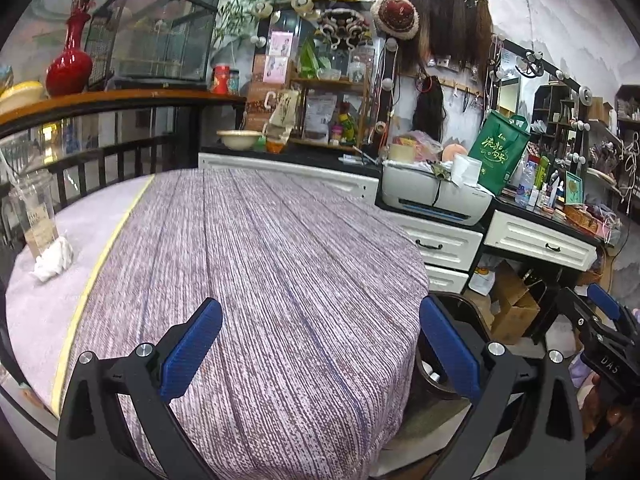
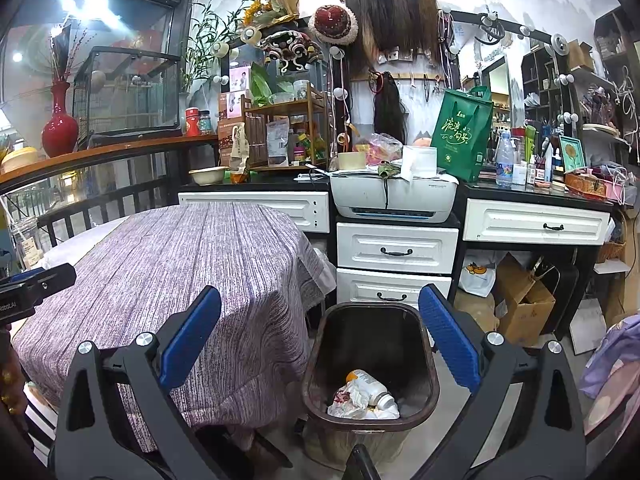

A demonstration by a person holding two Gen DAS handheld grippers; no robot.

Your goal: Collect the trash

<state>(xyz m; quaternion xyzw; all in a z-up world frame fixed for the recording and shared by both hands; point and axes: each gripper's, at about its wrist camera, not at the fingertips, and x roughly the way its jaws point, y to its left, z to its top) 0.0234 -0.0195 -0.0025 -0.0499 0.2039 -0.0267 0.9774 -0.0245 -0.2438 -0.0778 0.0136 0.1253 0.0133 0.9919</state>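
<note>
Both grippers are gaping wide, holding nothing. The right gripper (image 2: 320,344) is hovering over the trash bin (image 2: 316,364), the left gripper (image 1: 320,344) over the table (image 1: 260,248) beside the bin.

The tablecloth (image 1: 260,280) is purple with thin stripes. The bin (image 2: 372,332) is dark brown. The grippers' pads (image 2: 192,340) are blue. The vase (image 1: 70,64) is red.
</note>
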